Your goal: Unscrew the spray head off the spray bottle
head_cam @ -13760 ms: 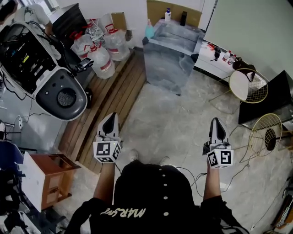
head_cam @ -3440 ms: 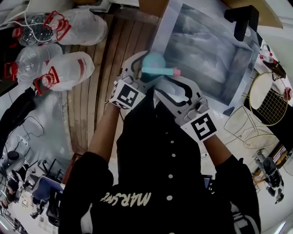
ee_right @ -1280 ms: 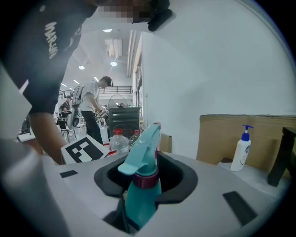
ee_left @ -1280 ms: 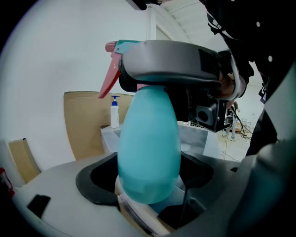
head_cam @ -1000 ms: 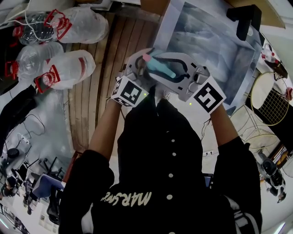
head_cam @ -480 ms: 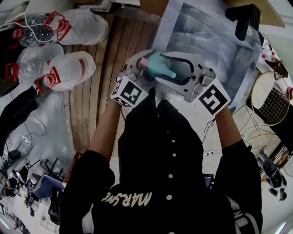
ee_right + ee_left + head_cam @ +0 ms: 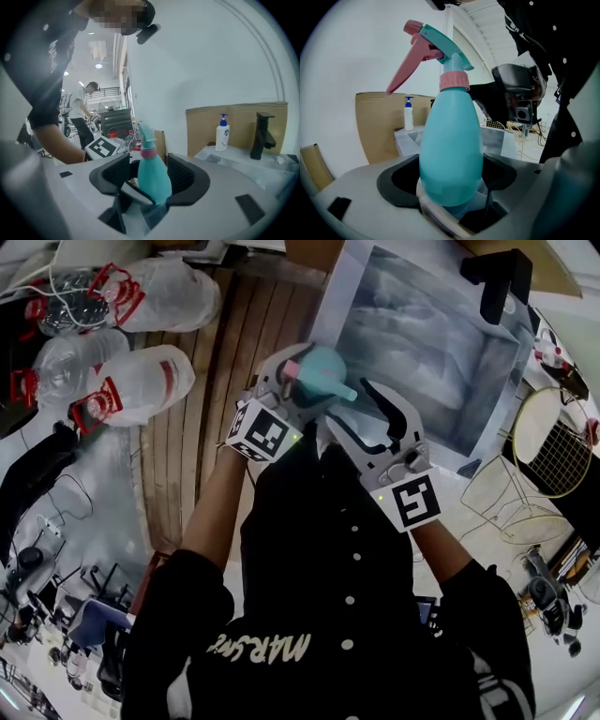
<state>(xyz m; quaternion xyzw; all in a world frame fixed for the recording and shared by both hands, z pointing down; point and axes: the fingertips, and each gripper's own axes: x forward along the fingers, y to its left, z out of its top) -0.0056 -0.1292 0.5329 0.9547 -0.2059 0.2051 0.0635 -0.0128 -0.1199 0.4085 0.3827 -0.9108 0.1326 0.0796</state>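
Bottle (image 7: pixel 450 154): teal, pear-shaped, opaque plastic; up in mid-air before the chest, above brown wooden floor boards (image 7: pixel 220 324), upright in the left gripper view, resting on no surface.
Left gripper (image 7: pixel 286 381): grey hand-held two-jaw tool, clamped round the lower belly of the bottle, pads pressing on both sides; sole support.
Right gripper (image 7: pixel 361 413): jaws opening, wide apart, pads pressing on nothing; bottle framed in the gap in its own view but well ahead of the pads, so empty.
Spray head (image 7: pixel 440 40): teal nozzle with long pink trigger (image 7: pixel 405 70), seated on the neck above a pink ribbed collar (image 7: pixel 454 80); not off yet.
Stage, as a guess: re-grip between turns, next bite due on the collar.
Risk one: closing on trigger or nozzle instead of collar. Squirt of any contents, or a levered, cracked head in place of a turning thread.
Risk two: smooth round belly twisting inside the left pads under torque. Whole bottle spinning with the collar, no thread gained.
Risk three: slipping clean out downward. Low hold, tall top-heavy shape, only floor below.
Risk four: sudden release of the head. Drips off the dip tube, loose head dropped from a shallow bite.
Safeguard: square, deep bite on the collar alone; firm left clamp before any twist.
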